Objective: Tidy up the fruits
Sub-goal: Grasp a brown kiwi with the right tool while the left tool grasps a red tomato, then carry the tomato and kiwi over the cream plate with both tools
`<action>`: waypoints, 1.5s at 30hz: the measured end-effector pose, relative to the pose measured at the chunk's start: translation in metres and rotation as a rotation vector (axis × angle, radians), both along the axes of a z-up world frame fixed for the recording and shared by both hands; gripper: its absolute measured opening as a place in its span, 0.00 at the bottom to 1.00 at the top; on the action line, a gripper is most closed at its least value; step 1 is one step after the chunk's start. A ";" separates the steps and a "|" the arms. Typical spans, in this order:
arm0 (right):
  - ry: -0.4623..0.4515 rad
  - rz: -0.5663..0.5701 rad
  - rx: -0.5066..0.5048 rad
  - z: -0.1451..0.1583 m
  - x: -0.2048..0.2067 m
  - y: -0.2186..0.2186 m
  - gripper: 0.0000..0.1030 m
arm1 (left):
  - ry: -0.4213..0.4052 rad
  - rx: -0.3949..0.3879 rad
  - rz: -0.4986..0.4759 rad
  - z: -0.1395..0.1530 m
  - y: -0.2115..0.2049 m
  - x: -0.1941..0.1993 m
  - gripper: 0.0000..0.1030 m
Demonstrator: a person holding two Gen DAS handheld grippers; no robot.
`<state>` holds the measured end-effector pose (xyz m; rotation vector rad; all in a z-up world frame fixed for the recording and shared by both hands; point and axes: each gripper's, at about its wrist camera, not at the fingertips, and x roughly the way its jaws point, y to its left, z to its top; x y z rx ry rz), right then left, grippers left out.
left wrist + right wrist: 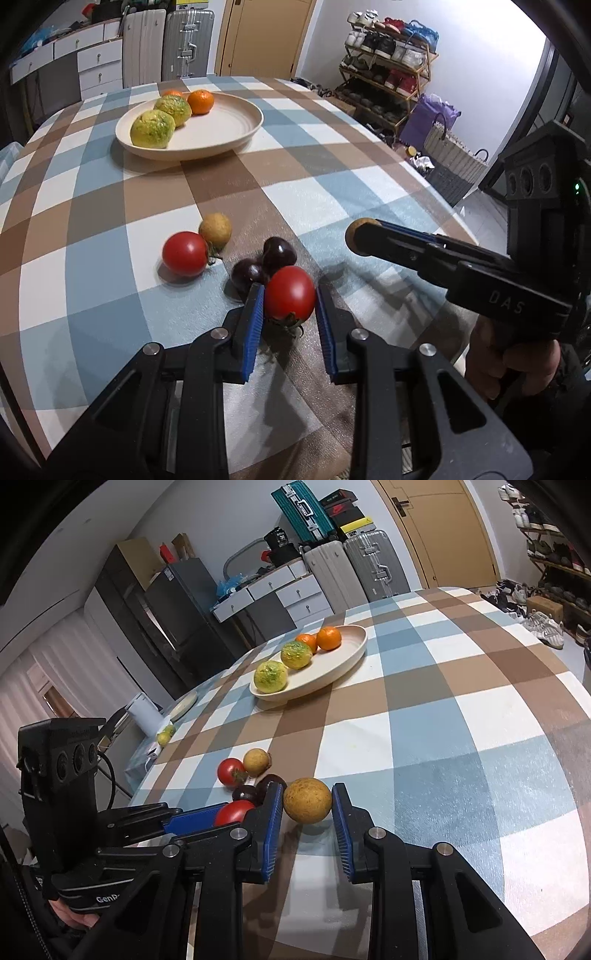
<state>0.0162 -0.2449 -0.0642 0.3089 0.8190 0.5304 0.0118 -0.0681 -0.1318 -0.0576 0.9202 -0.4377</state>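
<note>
My left gripper (289, 299) is shut on a red tomato (290, 293), held just above the checked tablecloth. My right gripper (307, 805) is shut on a tan round fruit (307, 800); it shows at the right of the left wrist view (360, 230). On the cloth lie a second red tomato (184, 254), another tan fruit (215, 229) and two dark purple fruits (279, 253). A cream plate (221, 136) at the far side holds two yellow-green fruits (152, 128) and two oranges (200, 102).
The table edge (436, 192) runs along the right, with a woven basket (454, 162) and a shoe rack (391, 70) beyond it. Suitcases (166, 48) and drawers stand behind the table. A yellow fruit (165, 735) lies off the left edge.
</note>
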 end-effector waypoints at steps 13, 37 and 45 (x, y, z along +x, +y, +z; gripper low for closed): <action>-0.012 0.021 0.027 0.018 0.029 0.005 0.27 | -0.104 -0.090 0.154 0.055 0.073 0.042 0.24; 0.013 0.132 0.006 0.032 0.176 0.074 0.27 | -0.062 -0.067 0.177 0.046 0.131 0.238 0.24; 0.073 0.130 0.014 0.013 0.212 0.088 0.27 | -0.010 -0.095 0.155 0.019 0.134 0.274 0.24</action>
